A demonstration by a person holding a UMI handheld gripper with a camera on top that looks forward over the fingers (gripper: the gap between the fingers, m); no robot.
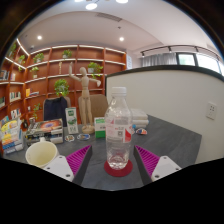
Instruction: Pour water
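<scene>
Between open gripper (110,166) fingers, bottle (119,128), side gaps.

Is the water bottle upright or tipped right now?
Upright. The water bottle stands on a red coaster, cap up, between the open gripper fingers with gaps at both sides.

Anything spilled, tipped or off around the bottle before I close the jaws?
Nothing stands out. The water bottle stands upright on its red coaster, between the open gripper jaws. The paper cup sits upright nearby.
</scene>
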